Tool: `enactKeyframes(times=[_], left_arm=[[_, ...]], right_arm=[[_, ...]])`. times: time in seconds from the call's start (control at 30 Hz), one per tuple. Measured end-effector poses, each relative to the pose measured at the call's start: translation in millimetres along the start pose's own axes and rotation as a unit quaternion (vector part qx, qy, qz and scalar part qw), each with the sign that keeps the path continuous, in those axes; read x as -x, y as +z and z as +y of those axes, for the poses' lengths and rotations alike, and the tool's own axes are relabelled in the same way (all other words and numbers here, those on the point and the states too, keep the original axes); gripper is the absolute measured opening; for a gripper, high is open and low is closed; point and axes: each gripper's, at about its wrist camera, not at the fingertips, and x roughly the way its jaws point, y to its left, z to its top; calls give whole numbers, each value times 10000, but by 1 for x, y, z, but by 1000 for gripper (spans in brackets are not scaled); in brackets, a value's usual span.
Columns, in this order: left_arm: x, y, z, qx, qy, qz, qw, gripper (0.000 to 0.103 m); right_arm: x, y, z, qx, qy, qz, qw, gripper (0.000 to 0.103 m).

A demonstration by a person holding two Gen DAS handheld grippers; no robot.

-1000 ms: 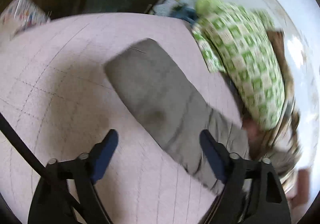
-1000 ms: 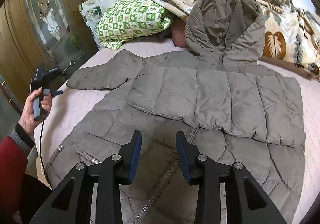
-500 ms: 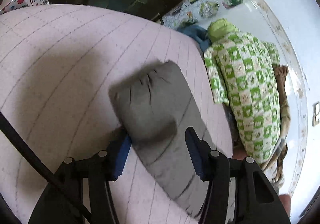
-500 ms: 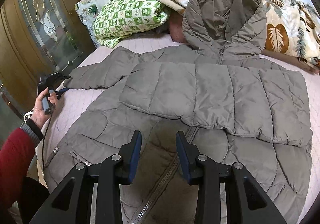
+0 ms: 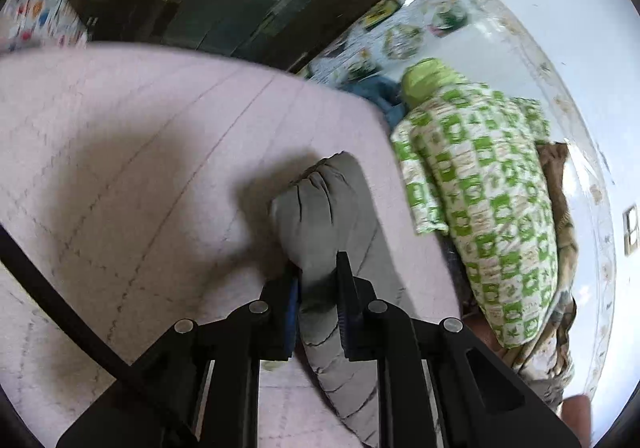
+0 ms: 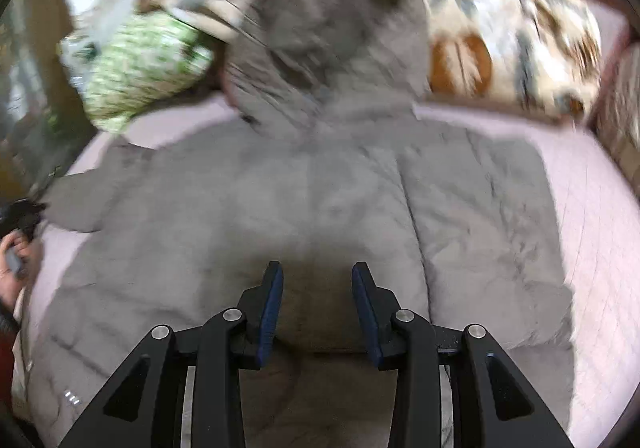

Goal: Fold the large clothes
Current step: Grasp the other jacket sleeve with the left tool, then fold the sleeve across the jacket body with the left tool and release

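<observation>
fingers [image 5: 343, 280] of the left gripper [image 5: 318, 284] were clamped on the cuff end of the grey jacket's sleeve [image 5: 320, 216], which lay on the pink bed [image 5: 120, 168]. the right gripper [image 6: 318, 288] hung over the jacket [image 6: 280, 200], its fingers narrowly apart and empty. step in hand looked like folding that sleeve in; next it would need carrying across the body. the jacket's long axis ran hood-to-hem, hood toward the pillows [image 6: 136, 64].

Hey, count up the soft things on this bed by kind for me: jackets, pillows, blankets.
Jackets: 1, the grey puffer jacket, its sleeve pinched in the left gripper
Pillows: 1, the green checked pillow
Blankets: 1, the leaf-print blanket
Total: 3
</observation>
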Motion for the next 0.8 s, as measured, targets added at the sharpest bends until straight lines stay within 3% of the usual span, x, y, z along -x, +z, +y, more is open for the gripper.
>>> enactKeyframes(times=[0.03, 0.1, 0.33, 0.63, 0.8], left_arm=[[5, 1, -6, -90, -55, -57, 9999, 15], [15, 3, -21, -322, -147, -154, 9993, 14], [57, -3, -88, -1200, -481, -514, 9903, 14], [125, -36, -183, -1999, -1206, -783, 9692, 14], [158, -67, -234, -2538, -1467, -788, 9528, 14]], right_arm=[[-9, -2, -4, -84, 20, 213, 9997, 39], [-10, -3, -5, -130, 11, 200, 9997, 39], [29, 4, 9, 73, 175, -350, 9992, 39], [49, 7, -8, -266, 327, -543, 9976, 39], [60, 10, -21, -427, 424, -668, 9960, 39]])
